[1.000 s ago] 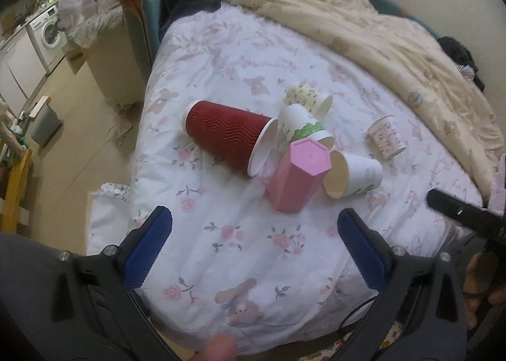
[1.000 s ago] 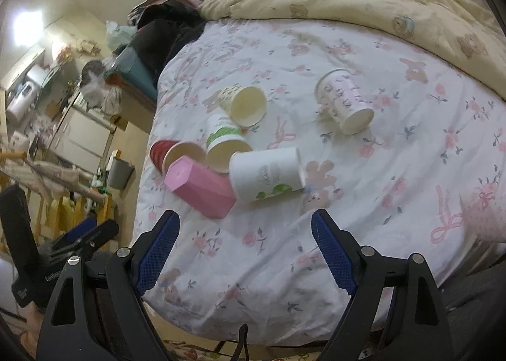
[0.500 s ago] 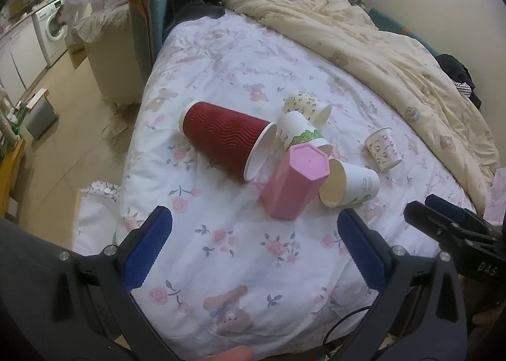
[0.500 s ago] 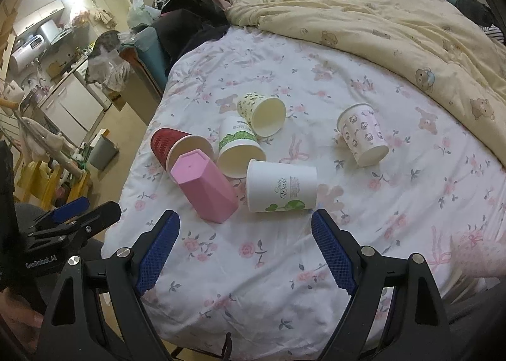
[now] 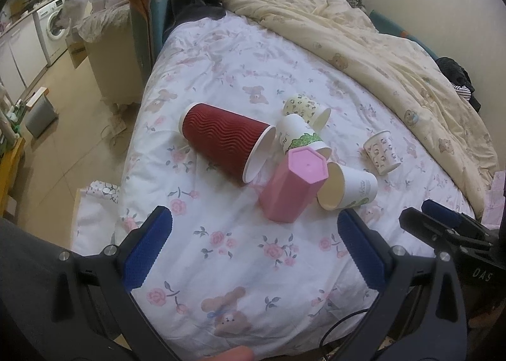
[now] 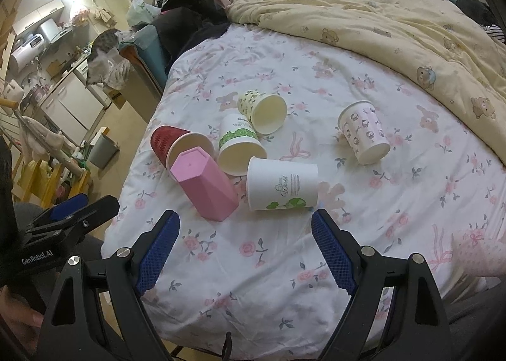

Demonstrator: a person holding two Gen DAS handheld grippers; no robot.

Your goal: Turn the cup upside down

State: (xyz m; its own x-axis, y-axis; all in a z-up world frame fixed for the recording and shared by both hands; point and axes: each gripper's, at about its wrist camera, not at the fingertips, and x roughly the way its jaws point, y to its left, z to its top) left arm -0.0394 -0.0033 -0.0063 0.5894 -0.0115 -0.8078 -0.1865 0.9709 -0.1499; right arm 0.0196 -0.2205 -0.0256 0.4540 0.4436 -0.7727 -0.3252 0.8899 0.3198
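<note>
Evidently empty cups: pink cup [image 6: 205,183] base-up on bed [image 6: 316,266], both grippers' fingers spread.

Left wrist view: above bed's foot, facing the floral white bedsheet [image 5: 253,82].
Right wrist view: same, further right.
Shared: hexagonal pink plastic cup [image 5: 292,185] [image 6: 205,182] cluster.

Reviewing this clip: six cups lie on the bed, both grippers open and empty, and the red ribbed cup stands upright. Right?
Not quite. The red ribbed cup lies on its side, as the left wrist view shows. The rest holds: six cups on the bed, left gripper and right gripper open and empty.
</note>
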